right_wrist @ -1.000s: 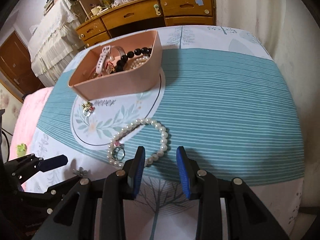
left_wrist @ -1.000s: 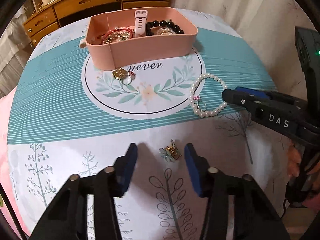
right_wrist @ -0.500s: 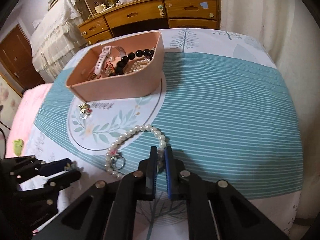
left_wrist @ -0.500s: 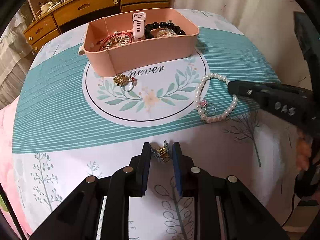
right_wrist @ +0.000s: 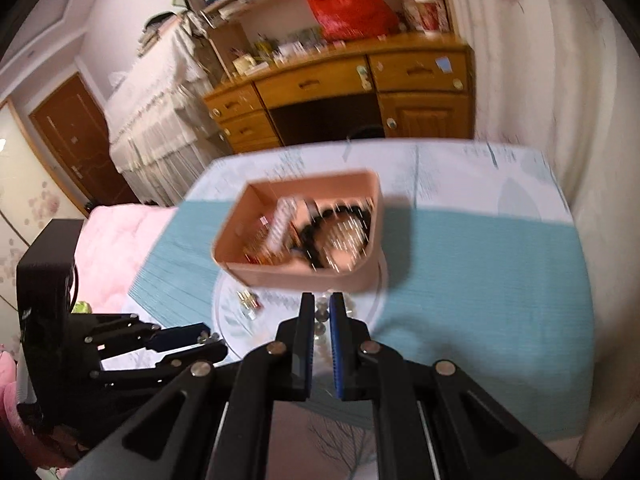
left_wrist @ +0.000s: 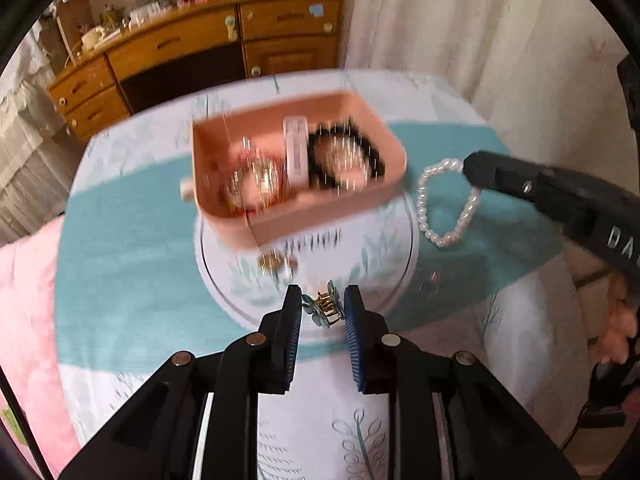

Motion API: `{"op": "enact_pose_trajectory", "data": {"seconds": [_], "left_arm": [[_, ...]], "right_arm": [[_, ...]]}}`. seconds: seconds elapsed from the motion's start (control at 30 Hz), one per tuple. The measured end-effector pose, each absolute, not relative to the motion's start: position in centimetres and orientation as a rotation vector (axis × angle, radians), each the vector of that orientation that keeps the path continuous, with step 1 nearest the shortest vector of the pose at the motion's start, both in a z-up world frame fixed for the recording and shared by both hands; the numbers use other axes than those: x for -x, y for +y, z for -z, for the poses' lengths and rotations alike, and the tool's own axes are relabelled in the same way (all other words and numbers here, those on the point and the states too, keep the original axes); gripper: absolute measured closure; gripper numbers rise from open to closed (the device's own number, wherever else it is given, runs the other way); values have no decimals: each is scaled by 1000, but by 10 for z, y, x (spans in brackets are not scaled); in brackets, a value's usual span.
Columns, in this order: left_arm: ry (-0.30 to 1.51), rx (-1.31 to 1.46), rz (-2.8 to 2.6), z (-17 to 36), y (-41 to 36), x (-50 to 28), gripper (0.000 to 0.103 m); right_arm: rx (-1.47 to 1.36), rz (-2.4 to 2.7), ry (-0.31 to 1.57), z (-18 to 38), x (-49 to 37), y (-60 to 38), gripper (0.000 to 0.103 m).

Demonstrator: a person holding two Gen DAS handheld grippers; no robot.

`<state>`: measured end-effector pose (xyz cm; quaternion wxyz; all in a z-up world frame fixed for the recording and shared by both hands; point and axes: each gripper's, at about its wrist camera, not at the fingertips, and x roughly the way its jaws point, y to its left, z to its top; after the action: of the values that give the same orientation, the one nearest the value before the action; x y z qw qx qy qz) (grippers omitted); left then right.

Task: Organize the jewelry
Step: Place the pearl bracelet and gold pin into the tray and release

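My left gripper (left_wrist: 322,309) is shut on a small gold and grey hair clip (left_wrist: 322,310) and holds it above the tablecloth, short of the pink jewelry box (left_wrist: 296,172). My right gripper (right_wrist: 320,316) is shut on a white pearl bracelet (left_wrist: 444,204), which hangs from its tip to the right of the box; in the right wrist view only a few pearls (right_wrist: 320,314) show between the pads. The box (right_wrist: 300,232) holds a watch strap, a black bead bracelet and other pieces. A gold ring piece (left_wrist: 276,262) lies in front of the box.
The table has a teal-striped cloth with a round leaf print (left_wrist: 360,272). A wooden dresser (left_wrist: 200,52) stands behind the table. A pink quilt (right_wrist: 116,248) lies to the left. The left gripper's body (right_wrist: 120,344) shows at lower left in the right wrist view.
Both grippers have risen off the cloth and moved toward the box. The hair clip has lifted with the left gripper, the pearl bracelet with the right; its small ring has dropped off.
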<state>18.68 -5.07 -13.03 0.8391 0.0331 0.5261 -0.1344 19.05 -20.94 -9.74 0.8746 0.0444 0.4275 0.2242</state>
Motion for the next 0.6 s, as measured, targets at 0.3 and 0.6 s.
{"op": "enact_pose_trajectory", "data": {"seconds": [0.3, 0.6], "left_arm": [[1001, -69, 275, 77, -44, -228, 83], [981, -16, 189, 71, -32, -277, 83]], "right_arm": [[-54, -507, 741, 59, -214, -196, 96], [-58, -522, 687, 51, -239, -185, 96]]}}
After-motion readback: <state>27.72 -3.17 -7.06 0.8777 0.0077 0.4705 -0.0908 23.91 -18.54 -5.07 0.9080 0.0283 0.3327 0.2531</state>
